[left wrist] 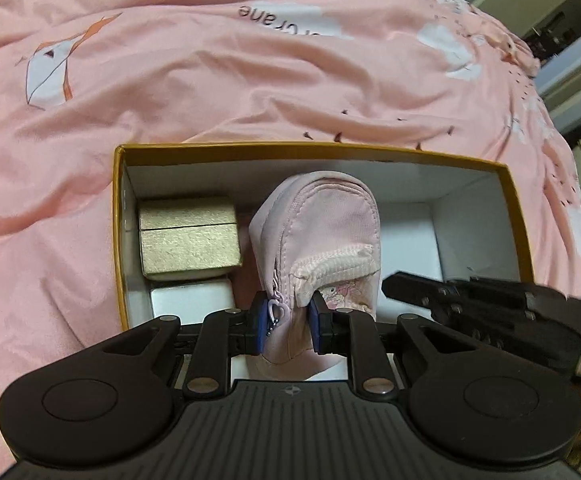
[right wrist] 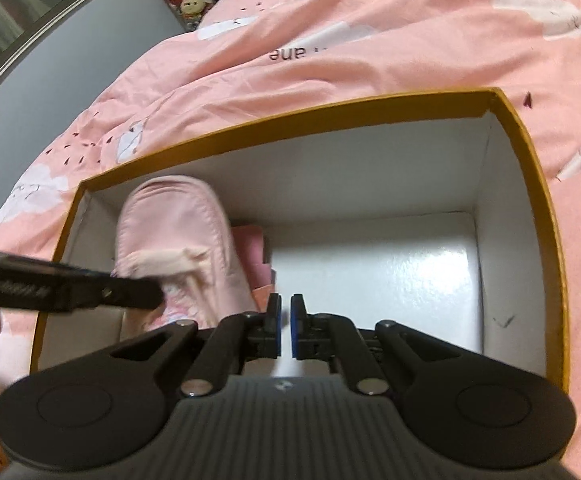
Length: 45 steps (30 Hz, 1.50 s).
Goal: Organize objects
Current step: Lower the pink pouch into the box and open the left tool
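Item: small pink fabric backpack-shaped pouch (left wrist: 314, 236), pinched by left gripper (left wrist: 286, 320), inside open mustard-rimmed cardboard box (left wrist: 314, 148). Right gripper (right wrist: 286, 320) nearly closed, empty. Risk: released tilted, pouch topples onto gold gift box (left wrist: 188, 240).

Dim, warm indoor light; glare sheens the white box floor (right wrist: 374, 264); fisheye bends edges, and motion blur perhaps smears the right view.
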Each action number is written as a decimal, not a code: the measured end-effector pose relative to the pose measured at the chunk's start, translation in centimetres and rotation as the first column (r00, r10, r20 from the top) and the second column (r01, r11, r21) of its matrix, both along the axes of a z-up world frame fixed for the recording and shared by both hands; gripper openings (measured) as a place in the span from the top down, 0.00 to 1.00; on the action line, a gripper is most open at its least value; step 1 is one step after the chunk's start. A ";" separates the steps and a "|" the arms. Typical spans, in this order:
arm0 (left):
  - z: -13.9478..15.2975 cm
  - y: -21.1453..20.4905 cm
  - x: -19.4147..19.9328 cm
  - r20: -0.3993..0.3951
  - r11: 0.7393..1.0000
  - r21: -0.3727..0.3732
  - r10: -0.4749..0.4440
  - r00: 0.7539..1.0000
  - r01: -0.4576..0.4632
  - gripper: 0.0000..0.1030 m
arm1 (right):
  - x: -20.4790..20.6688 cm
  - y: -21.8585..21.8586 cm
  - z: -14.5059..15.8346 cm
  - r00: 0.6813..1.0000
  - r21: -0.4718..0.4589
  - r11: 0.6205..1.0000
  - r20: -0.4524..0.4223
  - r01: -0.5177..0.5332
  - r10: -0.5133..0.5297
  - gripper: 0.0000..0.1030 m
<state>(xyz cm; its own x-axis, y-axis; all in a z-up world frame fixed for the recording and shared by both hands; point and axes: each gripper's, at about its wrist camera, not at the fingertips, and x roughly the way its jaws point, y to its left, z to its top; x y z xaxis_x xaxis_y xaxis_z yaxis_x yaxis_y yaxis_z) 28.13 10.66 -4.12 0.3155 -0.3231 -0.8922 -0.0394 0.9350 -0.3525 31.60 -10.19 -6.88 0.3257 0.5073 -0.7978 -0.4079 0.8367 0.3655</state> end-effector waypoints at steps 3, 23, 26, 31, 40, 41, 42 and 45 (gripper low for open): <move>-0.2 0.0 0.4 -0.015 1.000 0.000 0.008 1.000 -0.008 0.76 | -0.1 0.2 0.1 1.000 0.020 1.000 0.004 -0.018 0.017 0.94; 1.7 -1.0 -1.2 0.100 0.992 0.121 -0.031 0.994 0.019 0.62 | -1.2 0.3 1.8 0.997 0.090 0.994 0.034 -0.070 0.067 0.60; 2.6 -1.5 -2.4 0.140 0.981 0.181 -0.089 0.986 0.063 0.60 | -1.9 1.0 2.2 0.982 0.033 0.983 0.054 -0.180 0.179 0.56; 2.6 -2.3 -4.4 0.143 0.962 0.233 -0.181 0.973 0.145 0.59 | -3.5 3.4 1.5 0.909 -0.139 0.906 0.067 -0.400 0.411 0.47; 2.6 -2.0 -6.6 0.200 0.977 0.188 -0.139 0.970 0.101 0.59 | -4.5 6.0 0.3 0.826 -0.316 0.815 0.141 -0.485 0.546 0.50; 2.7 -2.0 -6.9 0.207 0.978 0.187 -0.133 0.969 0.095 0.59 | -4.4 6.1 0.2 0.829 -0.312 0.819 0.140 -0.482 0.542 0.51; 2.7 -2.0 -7.2 0.215 0.978 0.187 -0.129 0.968 0.089 0.59 | -4.2 6.3 0.3 0.833 -0.307 0.822 0.138 -0.479 0.536 0.52; 2.7 -2.3 -7.9 0.232 0.981 0.180 -0.119 0.965 0.078 0.59 | -3.6 6.4 0.1 0.853 -0.283 0.841 0.120 -0.461 0.508 0.52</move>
<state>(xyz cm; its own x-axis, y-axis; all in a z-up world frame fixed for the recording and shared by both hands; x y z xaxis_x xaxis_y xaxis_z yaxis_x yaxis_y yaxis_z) 20.25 8.37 -1.43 0.5018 -0.2159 -0.8376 0.1228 0.9763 -0.1781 27.97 -3.75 -6.79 0.2391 0.4442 -0.8635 -0.8234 0.5641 0.0622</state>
